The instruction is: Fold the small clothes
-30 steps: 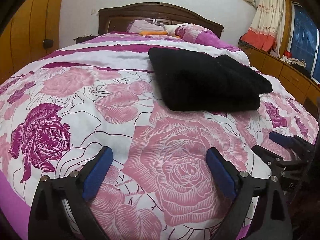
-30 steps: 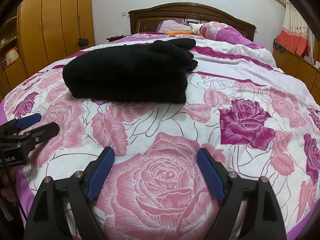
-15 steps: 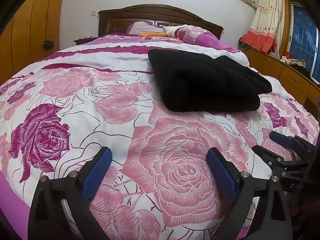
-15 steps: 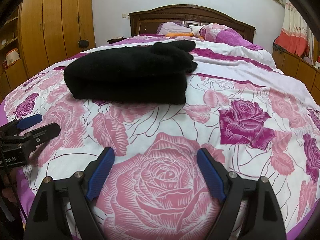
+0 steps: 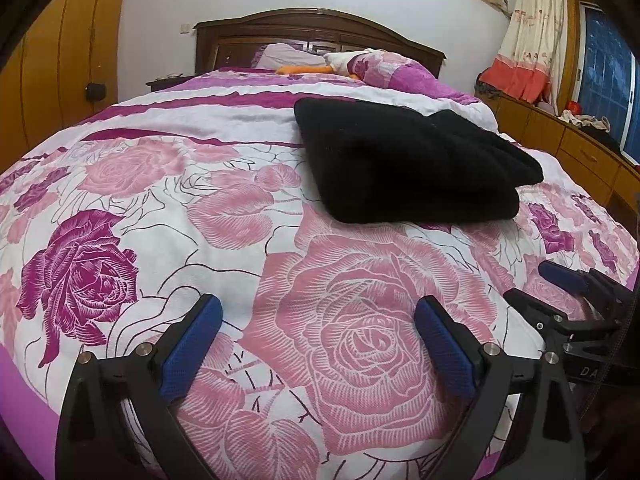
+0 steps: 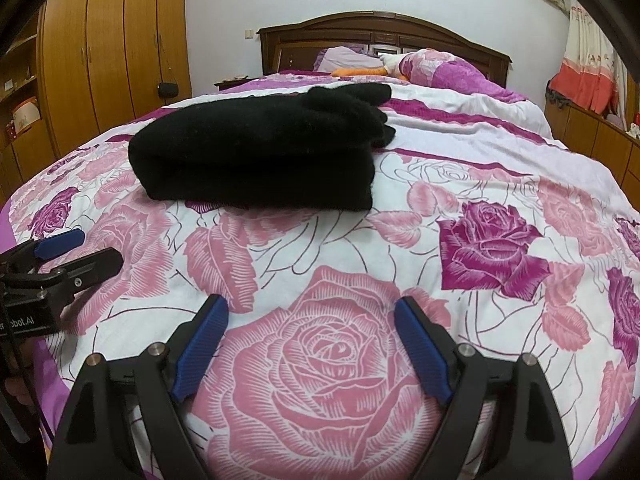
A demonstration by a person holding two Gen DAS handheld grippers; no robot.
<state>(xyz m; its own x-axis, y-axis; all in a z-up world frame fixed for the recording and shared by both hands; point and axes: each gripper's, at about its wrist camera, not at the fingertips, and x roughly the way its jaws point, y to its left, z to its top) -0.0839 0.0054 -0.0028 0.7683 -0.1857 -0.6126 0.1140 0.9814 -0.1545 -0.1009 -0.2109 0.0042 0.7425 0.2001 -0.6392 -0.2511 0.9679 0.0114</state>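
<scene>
I see the black garment lying crosswise between my grippers, both short of it; left gripper and right gripper gape empty (equally near).

Folded black garment lies on rose-print bedspread.

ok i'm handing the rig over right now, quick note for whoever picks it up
Left tool: open, empty, above the floral bedspread.
Right tool: open, empty, beside the left one.
Black garment: lies folded in a thick stack mid-bed, ahead of both tools, touched by neither.
Done: that piece looks folded.
Left: no other loose clothes show on the bed; look for more before stopping.
</scene>
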